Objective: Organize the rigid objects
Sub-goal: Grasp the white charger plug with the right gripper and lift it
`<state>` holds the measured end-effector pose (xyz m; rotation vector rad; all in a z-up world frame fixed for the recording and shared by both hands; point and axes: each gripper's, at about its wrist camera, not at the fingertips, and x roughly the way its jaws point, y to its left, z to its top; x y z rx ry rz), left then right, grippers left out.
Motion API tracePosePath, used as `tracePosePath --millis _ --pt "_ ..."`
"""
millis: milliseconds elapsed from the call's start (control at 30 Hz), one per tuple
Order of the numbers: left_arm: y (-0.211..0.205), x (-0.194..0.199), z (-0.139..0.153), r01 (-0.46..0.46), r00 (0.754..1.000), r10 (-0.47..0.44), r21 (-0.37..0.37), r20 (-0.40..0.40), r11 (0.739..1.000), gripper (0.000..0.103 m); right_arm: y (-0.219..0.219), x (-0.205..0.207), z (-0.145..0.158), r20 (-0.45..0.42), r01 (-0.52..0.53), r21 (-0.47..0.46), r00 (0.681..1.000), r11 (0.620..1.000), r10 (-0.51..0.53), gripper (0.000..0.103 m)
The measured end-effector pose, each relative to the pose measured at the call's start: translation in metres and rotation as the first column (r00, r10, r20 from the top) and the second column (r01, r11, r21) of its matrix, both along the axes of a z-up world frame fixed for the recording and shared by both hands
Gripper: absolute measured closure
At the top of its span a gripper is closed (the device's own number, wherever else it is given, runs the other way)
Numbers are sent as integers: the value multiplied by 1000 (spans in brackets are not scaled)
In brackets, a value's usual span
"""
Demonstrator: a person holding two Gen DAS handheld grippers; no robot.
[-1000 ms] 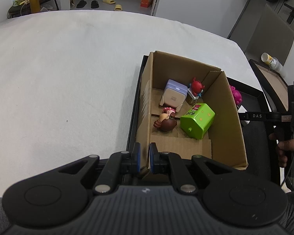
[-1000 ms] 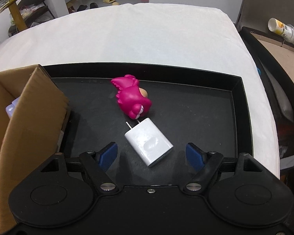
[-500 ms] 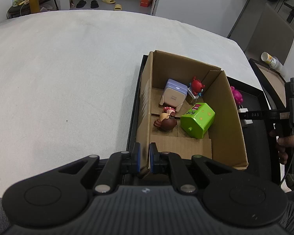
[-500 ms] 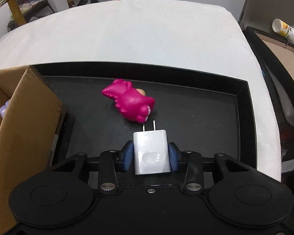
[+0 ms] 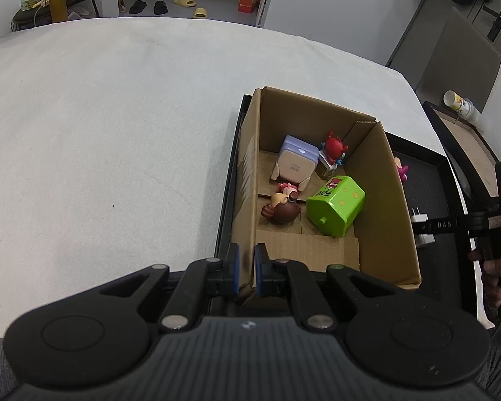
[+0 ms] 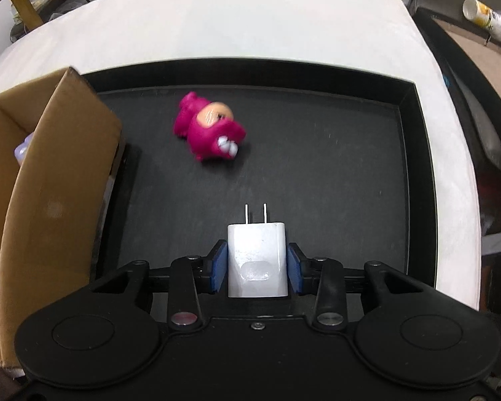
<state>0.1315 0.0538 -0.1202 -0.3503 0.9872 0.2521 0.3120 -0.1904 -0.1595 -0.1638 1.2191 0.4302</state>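
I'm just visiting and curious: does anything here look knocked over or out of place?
Yes. The pink toy lies tipped on its side on the black tray, outside the cardboard box. In the box, the green house and the brown-haired doll are toppled too.

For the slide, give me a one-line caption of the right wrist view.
Right hand-held gripper clamps a white charger above the black tray, pink toy lying ahead, cardboard box at left.

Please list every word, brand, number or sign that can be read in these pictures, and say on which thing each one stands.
"DAS": on the black finger of the right tongs, seen from the left wrist view.
Label on the green box: too small to read.
Print on the paper cup: blurred, not readable.
Small mark on the lilac box: not readable.
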Motion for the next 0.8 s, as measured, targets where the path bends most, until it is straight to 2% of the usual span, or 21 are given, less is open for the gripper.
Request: tracePosePath --millis 333,433,800 --pt "1 -1 2 1 1000 -1 -4 3 1000 95 4 -17 7 -25 -17 -26 1000 1000 17 66" --pt "1 -1 2 2 1000 -2 -4 3 1000 95 8 -23 18 -29 -14 -9 999 1000 14 66" --pt "1 -3 6 0 1000 0 -4 16 1000 95 24 -32 67 53 -67 37 997 997 65 66"
